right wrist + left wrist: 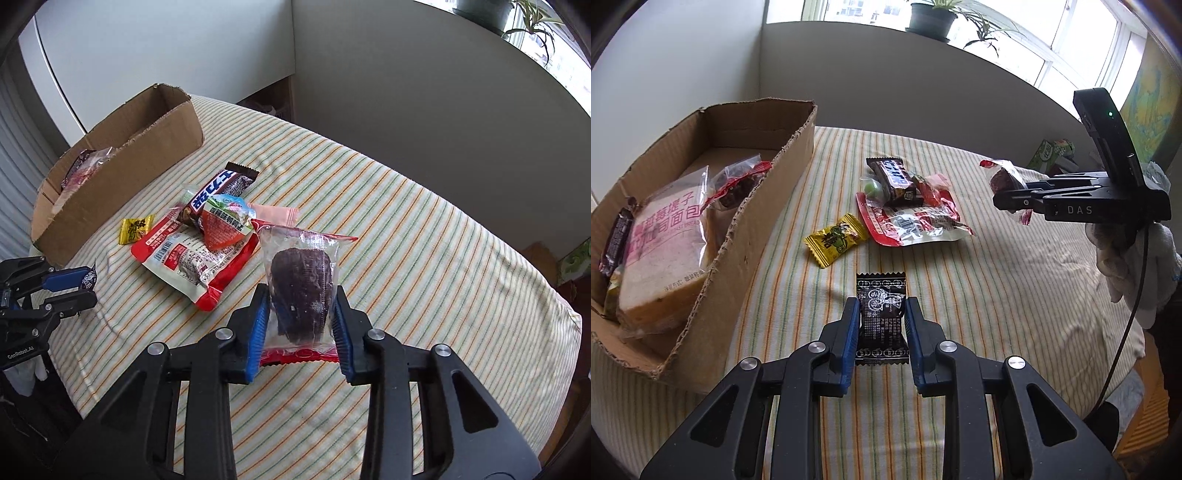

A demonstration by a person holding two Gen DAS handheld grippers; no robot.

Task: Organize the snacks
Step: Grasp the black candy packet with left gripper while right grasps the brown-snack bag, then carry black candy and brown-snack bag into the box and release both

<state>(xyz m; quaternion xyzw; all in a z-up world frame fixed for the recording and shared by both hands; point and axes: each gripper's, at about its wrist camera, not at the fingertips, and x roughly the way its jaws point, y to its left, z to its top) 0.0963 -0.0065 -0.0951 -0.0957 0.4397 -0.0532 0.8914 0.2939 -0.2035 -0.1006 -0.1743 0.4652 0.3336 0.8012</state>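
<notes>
I am pinching a small black candy packet between the blue pads of my left gripper, and the packet is standing up past my fingertips with only its lower half caught. My right gripper is clamping a clear pouch with a dark cake inside, pads pressing on both sides of the cake while the red sealed edges are sticking out free above and below. Both wrappers are slick film, so I am judging that either one could slide out if I swing too briskly, and the soft cake could be squashed if I am squeezing harder than needed.

Just beyond my left fingertips the yellow candy is lying on the striped cloth, and past it the red-and-white pouch is sitting under the chocolate bar in a loose heap. A low pass could be dragging one of these off the pile.

Farther off, to the left of my left fingers, the cardboard box is waiting with a toast bread bag and another cake pouch already inside. Its torn near wall is leaning and ragged; a packet edge could be snagging there, or both grippers could be crowding each other over the narrow opening.
</notes>
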